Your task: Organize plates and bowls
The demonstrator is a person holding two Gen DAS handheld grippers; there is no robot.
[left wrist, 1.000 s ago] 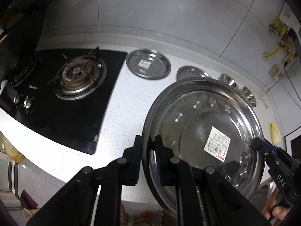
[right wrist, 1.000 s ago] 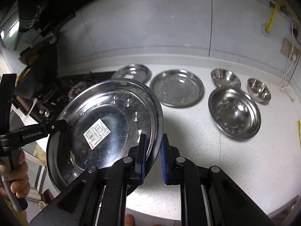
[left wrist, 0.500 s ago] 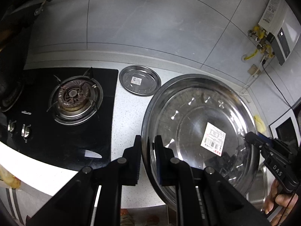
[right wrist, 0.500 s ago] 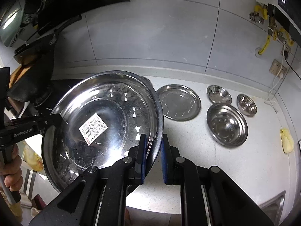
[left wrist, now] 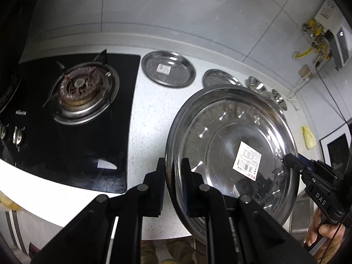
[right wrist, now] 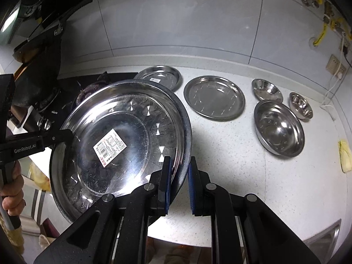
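A large steel plate (left wrist: 231, 149) with a barcode label is held in the air over the counter's front edge; it also shows in the right wrist view (right wrist: 118, 136). My left gripper (left wrist: 173, 184) is shut on its left rim. My right gripper (right wrist: 178, 184) is shut on its right rim and shows at the right of the left wrist view (left wrist: 292, 160). On the counter lie a small labelled plate (right wrist: 160, 79), a medium plate (right wrist: 214, 98), a large bowl (right wrist: 279, 129) and two small bowls (right wrist: 266, 89), (right wrist: 300, 105).
A black gas hob (left wrist: 72, 114) with a burner takes the counter's left part. A dark wok (right wrist: 37, 74) sits at the far left. A yellow cloth (right wrist: 344, 156) lies at the right edge. A sink corner (right wrist: 325, 235) shows at the front right.
The held plate and both grippers came down and closer to the counter, after rising half a second ago. Both grips stay the same.
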